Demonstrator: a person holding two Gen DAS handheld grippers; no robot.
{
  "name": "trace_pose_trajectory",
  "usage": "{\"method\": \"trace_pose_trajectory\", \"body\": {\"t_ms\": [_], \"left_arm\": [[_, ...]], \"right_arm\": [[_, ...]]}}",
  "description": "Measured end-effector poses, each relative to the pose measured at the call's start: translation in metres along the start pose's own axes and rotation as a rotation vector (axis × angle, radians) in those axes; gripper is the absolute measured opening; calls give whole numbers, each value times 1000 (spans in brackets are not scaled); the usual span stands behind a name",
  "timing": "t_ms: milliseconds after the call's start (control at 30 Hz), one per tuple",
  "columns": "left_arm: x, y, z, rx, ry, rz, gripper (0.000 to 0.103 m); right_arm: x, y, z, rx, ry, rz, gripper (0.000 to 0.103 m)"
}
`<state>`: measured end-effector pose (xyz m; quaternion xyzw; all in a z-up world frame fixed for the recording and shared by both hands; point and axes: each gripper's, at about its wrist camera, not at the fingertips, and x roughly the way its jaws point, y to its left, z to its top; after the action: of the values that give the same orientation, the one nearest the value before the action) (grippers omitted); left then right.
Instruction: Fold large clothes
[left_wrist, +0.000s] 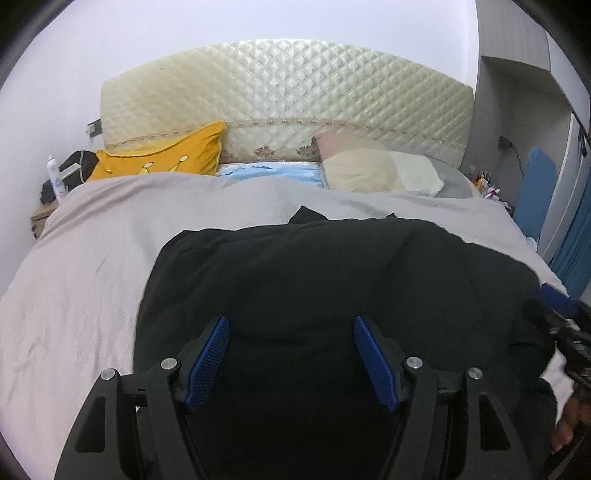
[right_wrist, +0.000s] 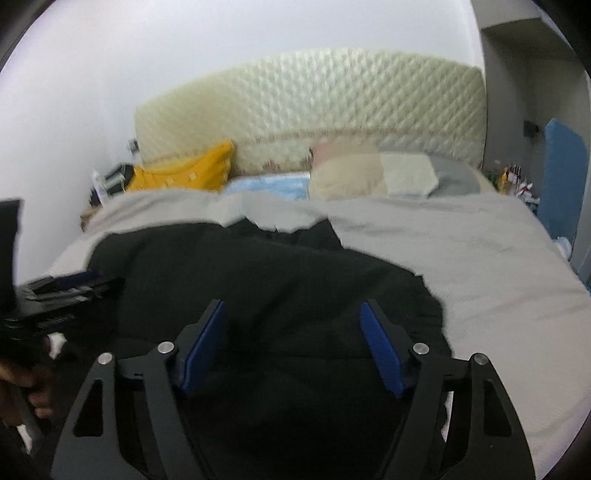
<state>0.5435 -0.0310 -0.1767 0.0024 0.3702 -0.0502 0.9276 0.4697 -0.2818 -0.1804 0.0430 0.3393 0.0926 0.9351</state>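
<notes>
Bedroom, left wrist view: my left gripper (left_wrist: 291, 354) hangs with jaws spread wide and empty over a black garment (left_wrist: 332, 280) lying on the grey bedcover (left_wrist: 81, 258). Right wrist view, slightly blurred: my right gripper (right_wrist: 293, 341) is likewise agape above the same cloth. I judge a fold is about to begin; next, each gripper must pinch a near edge.

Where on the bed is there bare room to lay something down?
Bare grey bedsheet lies left of the black garment, and more shows on its right in the right wrist view. It is crowded near the quilted cream headboard.
</notes>
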Motion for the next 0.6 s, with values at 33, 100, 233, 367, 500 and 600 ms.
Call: {"method": "trace_pose_trajectory", "body": {"t_ms": [33,100,233,367,500,600], "left_arm": [[8,1,0,3,2,-9,71],[17,1,0,33,-5,-12,72],[34,-3,-3,71,12,-14,73],[46,-4,-8,62,26,-18,73],[58,-4,-13,62,45,-30,74],[65,-2,-14,47,62,-39,75]], "right_arm": [[16,-1,-3,-2,29,-6,75],[32,-4,-9,5,48,-7,74],[49,-8,-18,12,62,-20,74],[60,-9,-26,7,79,-18,75],[72,-14,-33,26,86,-3,75],[78,-11,-36,3,94,-22,75]]}}
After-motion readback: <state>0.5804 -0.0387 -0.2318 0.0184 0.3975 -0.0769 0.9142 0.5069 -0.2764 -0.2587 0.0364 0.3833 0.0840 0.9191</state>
